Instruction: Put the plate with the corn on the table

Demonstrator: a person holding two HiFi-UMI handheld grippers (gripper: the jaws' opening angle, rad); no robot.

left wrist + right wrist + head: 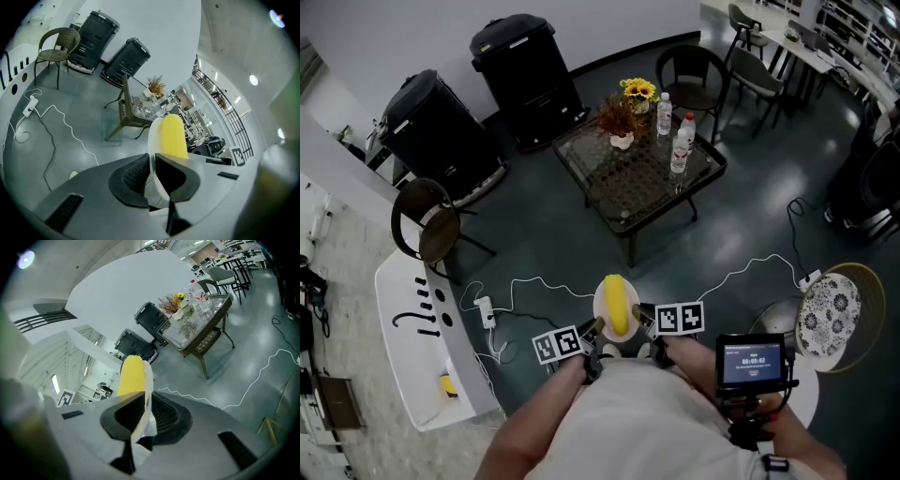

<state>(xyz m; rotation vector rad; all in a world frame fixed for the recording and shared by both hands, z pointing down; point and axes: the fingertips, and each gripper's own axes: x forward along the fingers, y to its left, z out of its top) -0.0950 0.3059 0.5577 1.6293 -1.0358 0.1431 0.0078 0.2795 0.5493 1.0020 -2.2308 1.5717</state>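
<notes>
Two black wheeled bins [528,80] stand together; a white power strip [486,311] lies on the grey floor [534,225] near a round chair [431,225].

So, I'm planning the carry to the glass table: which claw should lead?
Right, marginally. The left claw and right claw each clamp a rim of the white round plate carrying the yellow corn cob, so they move together, but the glass-topped wicker table lies ahead, slightly rightward.

corn [618,306] on plate [600,302], table [623,190] beyond
</notes>
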